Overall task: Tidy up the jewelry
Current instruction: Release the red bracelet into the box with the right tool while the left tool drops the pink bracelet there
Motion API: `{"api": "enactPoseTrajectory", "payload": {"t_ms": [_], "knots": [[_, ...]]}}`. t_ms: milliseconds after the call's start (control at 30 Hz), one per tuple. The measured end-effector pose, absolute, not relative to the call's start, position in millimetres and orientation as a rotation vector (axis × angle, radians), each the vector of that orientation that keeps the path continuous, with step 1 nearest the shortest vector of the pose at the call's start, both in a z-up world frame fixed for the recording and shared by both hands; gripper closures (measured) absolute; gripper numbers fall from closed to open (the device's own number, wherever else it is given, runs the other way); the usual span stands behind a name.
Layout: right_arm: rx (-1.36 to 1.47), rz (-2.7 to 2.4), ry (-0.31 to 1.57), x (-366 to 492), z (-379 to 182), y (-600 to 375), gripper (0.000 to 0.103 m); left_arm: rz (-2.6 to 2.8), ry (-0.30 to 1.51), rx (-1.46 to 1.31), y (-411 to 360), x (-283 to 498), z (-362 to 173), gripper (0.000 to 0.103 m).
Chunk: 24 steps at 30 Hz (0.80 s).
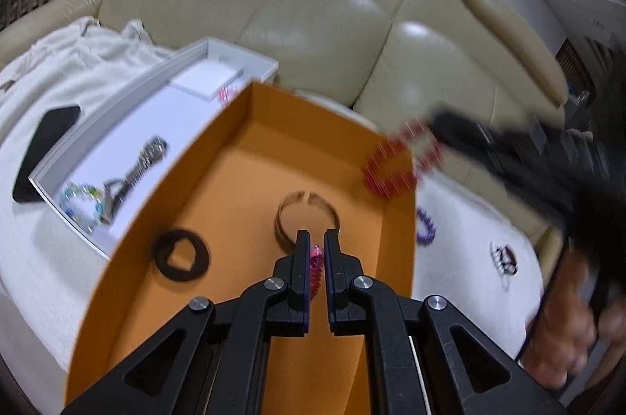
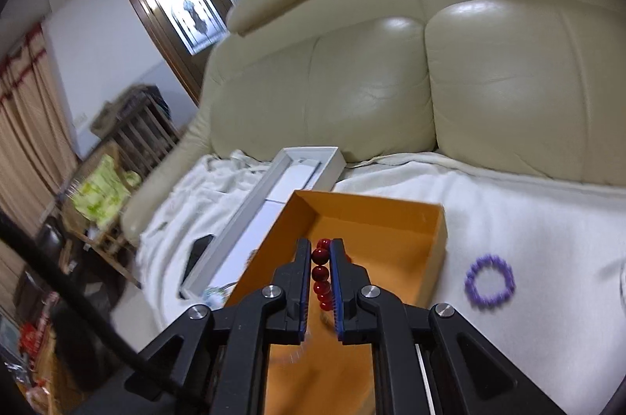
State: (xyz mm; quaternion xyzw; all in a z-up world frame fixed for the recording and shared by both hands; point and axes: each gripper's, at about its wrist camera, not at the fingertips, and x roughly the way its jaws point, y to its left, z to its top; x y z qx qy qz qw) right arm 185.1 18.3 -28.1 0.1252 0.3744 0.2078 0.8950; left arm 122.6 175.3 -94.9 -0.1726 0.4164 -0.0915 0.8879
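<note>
Fingers of the left gripper [image 1: 317, 250] are pinched on a pink beaded bracelet [image 1: 316, 268] and hold it over the orange box [image 1: 234, 172]. Inside the box, a thin brown bangle [image 1: 307, 215] lies at 12 o'clock from the fingertips, and a flat black ring [image 1: 180, 255] lies at 9 o'clock. A white tray [image 1: 129, 90] sits touching the box at 10 o'clock, with a silver watch [image 1: 146, 156] and a blue-green bead bracelet [image 1: 80, 205] in it. A black phone [image 1: 45, 150] lies beside the tray on the white blanket [image 1: 58, 70]. At 2 o'clock the right gripper [image 1: 442, 125], blurry, carries a red bead bracelet [image 1: 395, 168] over the box's far corner. A purple bracelet [image 1: 425, 227] and a dark-and-white bracelet [image 1: 504, 258] lie on the blanket at 3 o'clock.

From the right wrist, the right fingers [image 2: 303, 258] are squeezed on the red bead bracelet [image 2: 321, 274], held above the orange box [image 2: 391, 219]. The purple bracelet [image 2: 489, 278] lies on the blanket [image 2: 528, 219] at 3 o'clock. The white tray [image 2: 274, 176] is at 11 o'clock, in front of the cream sofa [image 2: 371, 82].
</note>
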Motion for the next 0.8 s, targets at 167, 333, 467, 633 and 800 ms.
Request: {"api": "enactPoseTrajectory", "payload": {"t_ms": [167, 333, 467, 633, 800], "knots": [[0.211, 0.394, 0.878, 235.1, -53.6, 45.6, 0.093, -0.157, 0.945, -0.326, 167.2, 131.9, -111.1, 0.096], [0.177, 0.298, 0.949, 256.9, -78.4, 41.0, 0.091, -0.111, 0.986, -0.309, 167.7, 137.5, -119.5, 0.083], [0.215, 0.267, 0.957, 252.1, -76.5, 15.6, 0.091, -0.054, 0.955, -0.288, 170.4, 135.9, -114.6, 0.065], [0.232, 0.291, 0.894, 220.9, -47.6, -20.8, 0.08, 0.006, 0.859, -0.231, 166.4, 132.5, -97.9, 0.062], [0.263, 0.273, 0.81, 174.2, -15.8, -89.8, 0.08, 0.033, 0.698, -0.142, 144.1, 119.0, -70.6, 0.052]]}}
